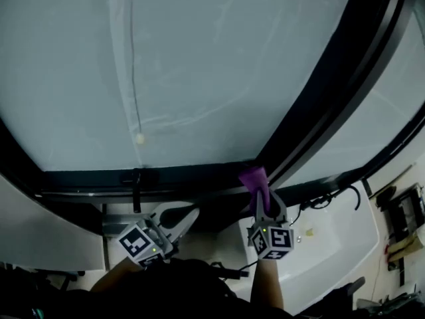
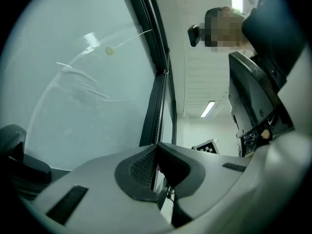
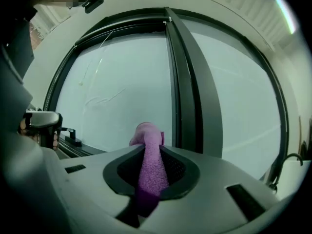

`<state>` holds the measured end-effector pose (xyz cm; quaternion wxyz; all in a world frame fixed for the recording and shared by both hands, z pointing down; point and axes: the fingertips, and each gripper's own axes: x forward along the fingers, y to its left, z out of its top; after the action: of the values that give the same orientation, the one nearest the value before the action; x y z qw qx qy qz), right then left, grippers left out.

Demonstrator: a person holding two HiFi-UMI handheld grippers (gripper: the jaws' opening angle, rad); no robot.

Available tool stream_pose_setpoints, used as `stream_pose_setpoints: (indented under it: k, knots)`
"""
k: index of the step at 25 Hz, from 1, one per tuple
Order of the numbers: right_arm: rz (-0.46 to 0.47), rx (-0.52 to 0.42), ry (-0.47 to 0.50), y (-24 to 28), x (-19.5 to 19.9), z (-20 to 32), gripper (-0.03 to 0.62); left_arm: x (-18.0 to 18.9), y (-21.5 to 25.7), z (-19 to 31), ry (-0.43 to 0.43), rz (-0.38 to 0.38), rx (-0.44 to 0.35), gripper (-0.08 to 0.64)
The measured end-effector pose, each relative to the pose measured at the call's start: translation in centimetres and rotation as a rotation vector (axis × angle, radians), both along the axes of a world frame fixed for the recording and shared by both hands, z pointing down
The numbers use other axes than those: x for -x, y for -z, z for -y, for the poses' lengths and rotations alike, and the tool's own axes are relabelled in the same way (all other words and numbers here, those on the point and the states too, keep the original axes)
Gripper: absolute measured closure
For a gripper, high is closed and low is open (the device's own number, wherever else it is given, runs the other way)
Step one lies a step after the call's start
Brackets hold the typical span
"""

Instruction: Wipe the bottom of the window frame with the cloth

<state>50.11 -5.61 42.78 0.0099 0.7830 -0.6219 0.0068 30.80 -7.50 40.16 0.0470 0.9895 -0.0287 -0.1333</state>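
Cloth [image 3: 150, 172], purple, fuzzy, rolled, pinched in right hand-held gripper [image 3: 152, 149], left hand-held gripper [image 2: 157, 149] closed, empty

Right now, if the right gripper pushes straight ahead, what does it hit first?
The purple cloth in the right gripper leads and would likely touch the bottom frame rail first, beside the dark mullion. Depth is unclear, so it may be the glass instead.
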Motion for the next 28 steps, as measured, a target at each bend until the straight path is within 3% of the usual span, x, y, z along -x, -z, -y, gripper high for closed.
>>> stream_pose_setpoints:
  k: [3, 6, 9, 12, 18, 26, 28]
  knots:
    - [0.005, 0.011, -0.023, 0.0, -1.7, 2.1, 0.525, -0.9, -0.6, 0.5, 0.021, 0.009, 0.015, 0.560]
    - [0.013, 0.033, -0.122, -1.3, -4.0, 4.3, 0.525, -1.8, -1.1, 0.8, 0.038, 0.030, 0.004, 0.560]
    - [-0.047, 0.126, -0.231, -3.0, -5.4, 5.9, 0.526, -1.9, -1.3, 1.3, 0.080, 0.047, -0.008, 0.560]
    - [-0.148, 0.217, -0.269, -3.9, -5.0, 7.1, 0.526, -1.6, -1.6, 2.0, 0.124, 0.053, 0.019, 0.560]
    - [-0.351, 0.325, -0.255, -4.5, -4.5, 8.6, 0.526, -1.6, -2.2, 2.4, 0.143, 0.091, 0.021, 0.560]
    - [-0.263, 0.318, -0.157, -5.0, -4.7, 8.9, 0.526, -1.1, -2.4, 2.8, 0.152, 0.108, 0.014, 0.560]
    - [-0.246, 0.379, -0.104, -4.8, -4.1, 8.8, 0.526, -0.9, -2.4, 2.8, 0.153, 0.106, 0.012, 0.560]
